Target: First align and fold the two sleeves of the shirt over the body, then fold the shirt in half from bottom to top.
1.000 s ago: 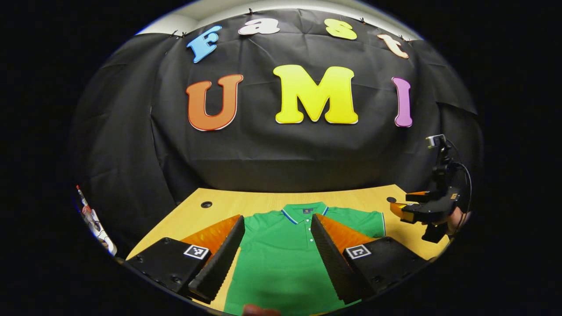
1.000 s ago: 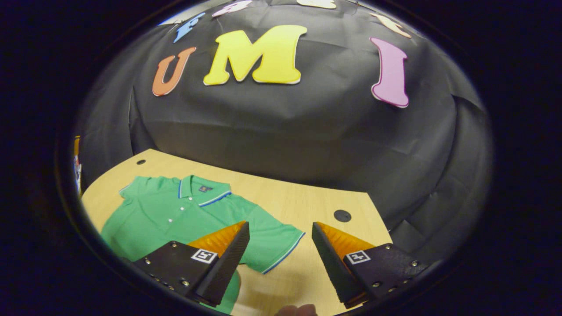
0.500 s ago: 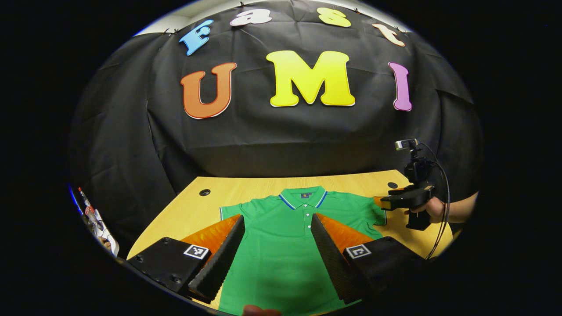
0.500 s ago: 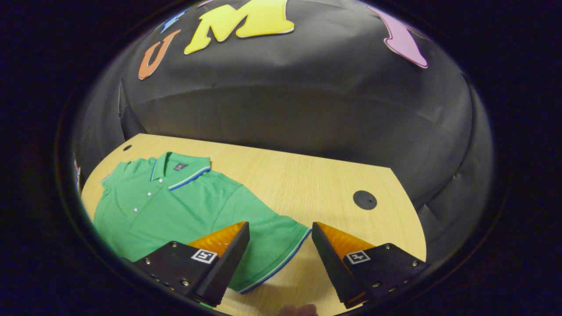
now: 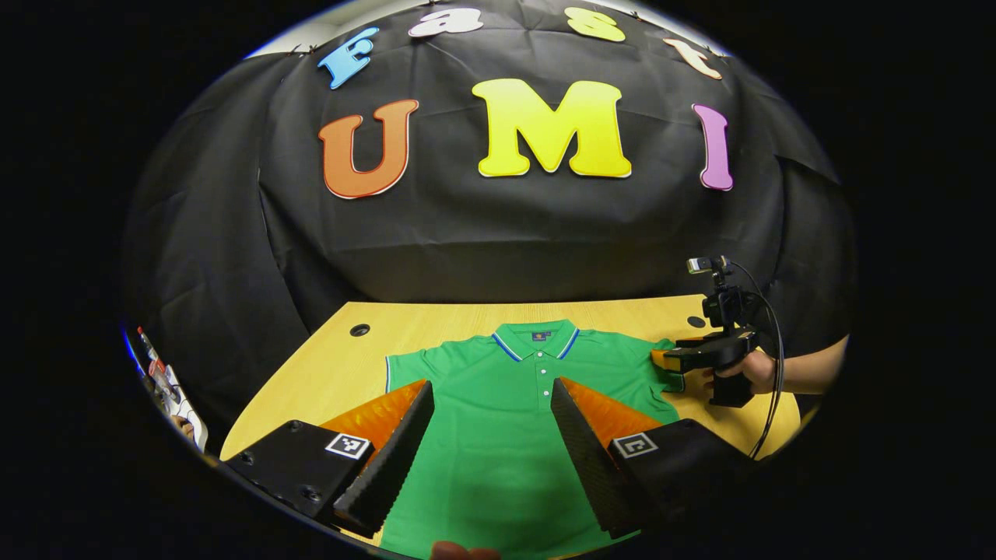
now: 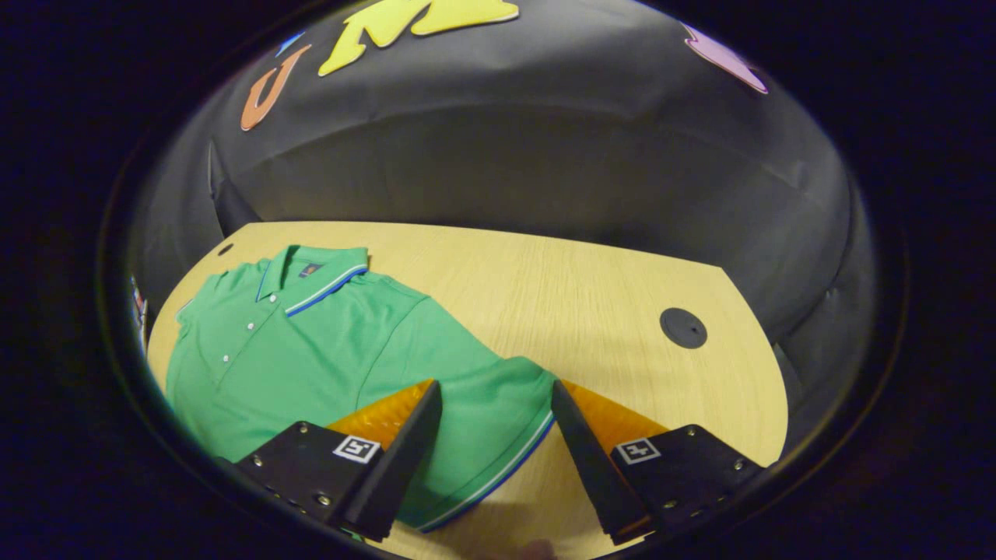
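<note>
A green polo shirt [image 5: 498,404] lies flat, front up, on the light wooden desk [image 5: 334,373], its collar toward the black cloth wall and its buttons running down the middle.

In the left gripper view, the left hand-held gripper [image 5: 492,443] hangs over the lower body of the shirt with its fingers spread wide, holding nothing. The shirt's left sleeve [image 5: 405,369] lies spread out flat toward the desk's left side, near a small dark hole [image 5: 359,330] in the desktop. At the far right of that view, a hand [image 5: 753,372] holds the right hand-held gripper [image 5: 668,360], with a cable trailing from it, right at the edge of the other sleeve.

In the right gripper view, the right hand-held gripper [image 6: 496,459] is released, its fingers parted on either side of the right sleeve [image 6: 498,420], whose blue-and-white trimmed cuff lies between them; whether the fingers touch the fabric cannot be told. A round black cap [image 6: 683,327] sits in the desk farther right.
</note>
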`<act>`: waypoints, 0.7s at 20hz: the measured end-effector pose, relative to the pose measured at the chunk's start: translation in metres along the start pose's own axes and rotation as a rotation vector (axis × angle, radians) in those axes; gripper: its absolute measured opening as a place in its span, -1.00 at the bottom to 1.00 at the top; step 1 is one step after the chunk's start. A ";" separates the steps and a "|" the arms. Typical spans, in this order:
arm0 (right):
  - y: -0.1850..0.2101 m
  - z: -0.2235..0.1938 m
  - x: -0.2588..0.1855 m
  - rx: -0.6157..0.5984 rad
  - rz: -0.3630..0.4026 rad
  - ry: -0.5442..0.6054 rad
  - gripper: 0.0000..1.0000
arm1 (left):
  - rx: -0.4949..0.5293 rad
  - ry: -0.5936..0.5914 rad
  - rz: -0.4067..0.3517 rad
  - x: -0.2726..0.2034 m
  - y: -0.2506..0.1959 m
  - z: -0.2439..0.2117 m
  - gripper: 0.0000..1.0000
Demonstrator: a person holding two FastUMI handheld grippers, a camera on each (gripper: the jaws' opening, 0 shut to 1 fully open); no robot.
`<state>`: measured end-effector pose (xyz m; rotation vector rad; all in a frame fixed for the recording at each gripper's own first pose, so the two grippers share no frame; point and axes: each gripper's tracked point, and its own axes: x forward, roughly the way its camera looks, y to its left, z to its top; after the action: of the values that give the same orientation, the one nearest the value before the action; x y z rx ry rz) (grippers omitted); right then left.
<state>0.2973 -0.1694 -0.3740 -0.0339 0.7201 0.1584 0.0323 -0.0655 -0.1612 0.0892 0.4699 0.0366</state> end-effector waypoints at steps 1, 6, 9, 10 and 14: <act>0.002 0.001 0.000 0.004 0.010 0.002 0.90 | -0.003 0.001 -0.004 0.000 0.000 0.001 0.94; 0.019 0.000 -0.002 -0.064 0.010 0.018 -0.17 | 0.010 -0.011 -0.018 0.001 0.004 0.003 0.94; 0.023 0.002 -0.002 -0.012 0.020 0.024 -0.77 | 0.002 -0.013 -0.006 -0.004 0.016 0.000 0.94; 0.023 0.007 -0.007 0.012 0.013 0.012 -0.77 | -0.003 -0.013 0.002 -0.006 0.022 -0.002 0.94; 0.025 0.013 -0.014 0.124 0.022 0.027 -0.96 | -0.002 -0.020 0.032 -0.008 0.047 -0.001 0.94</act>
<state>0.2910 -0.1455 -0.3546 0.0903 0.7559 0.1345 0.0241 -0.0189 -0.1546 0.0952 0.4485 0.0672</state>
